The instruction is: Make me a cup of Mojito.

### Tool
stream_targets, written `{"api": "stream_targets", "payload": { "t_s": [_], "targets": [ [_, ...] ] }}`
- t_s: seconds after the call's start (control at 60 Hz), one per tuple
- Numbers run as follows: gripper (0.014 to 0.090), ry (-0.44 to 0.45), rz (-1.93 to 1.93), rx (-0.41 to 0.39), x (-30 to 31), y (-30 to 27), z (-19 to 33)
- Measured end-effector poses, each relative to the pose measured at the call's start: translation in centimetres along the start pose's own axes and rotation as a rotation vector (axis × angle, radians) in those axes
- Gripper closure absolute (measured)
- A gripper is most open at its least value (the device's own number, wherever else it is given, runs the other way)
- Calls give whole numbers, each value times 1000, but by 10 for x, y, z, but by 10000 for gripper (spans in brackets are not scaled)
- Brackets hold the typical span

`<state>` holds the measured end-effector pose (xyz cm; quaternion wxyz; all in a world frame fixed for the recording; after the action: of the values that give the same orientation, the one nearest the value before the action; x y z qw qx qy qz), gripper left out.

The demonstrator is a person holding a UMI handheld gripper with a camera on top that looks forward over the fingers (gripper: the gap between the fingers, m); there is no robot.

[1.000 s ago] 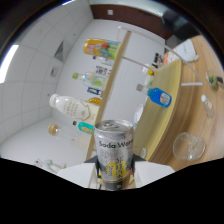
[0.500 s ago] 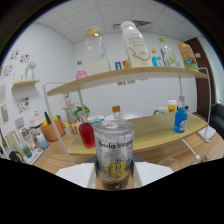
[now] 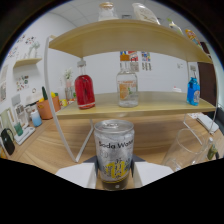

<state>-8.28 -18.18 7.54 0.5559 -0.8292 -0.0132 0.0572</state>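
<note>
A silver soda water can with yellow print stands upright between my fingers, and my gripper is shut on it. Just to the right of the can stands a clear empty glass on the wooden table. Beyond them is a two-tier wooden shelf. On its lower board sit a bottle of red liquid, a clear bottle with an orange label and a blue bottle. More bottles rest on the top board, only partly seen.
The shelf's white wire frame comes down to the table left of the can. Further left are an orange pot, small cups and a wall shelf. A white object lies right of the glass.
The view has swung upright and closer to the shelf. The can stays held between the fingers. The glass now shows beside the can on the right.
</note>
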Motion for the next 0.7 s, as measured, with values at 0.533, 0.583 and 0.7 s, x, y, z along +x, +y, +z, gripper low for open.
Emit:
{"api": "stream_targets", "payload": {
  "t_s": [0.533,0.583,0.7],
  "targets": [
    [467,46,-68,-13,1,26,-17],
    [375,60,-70,-44,3,28,-20],
    [209,65,-56,-107,3,29,-38]
  ]
}}
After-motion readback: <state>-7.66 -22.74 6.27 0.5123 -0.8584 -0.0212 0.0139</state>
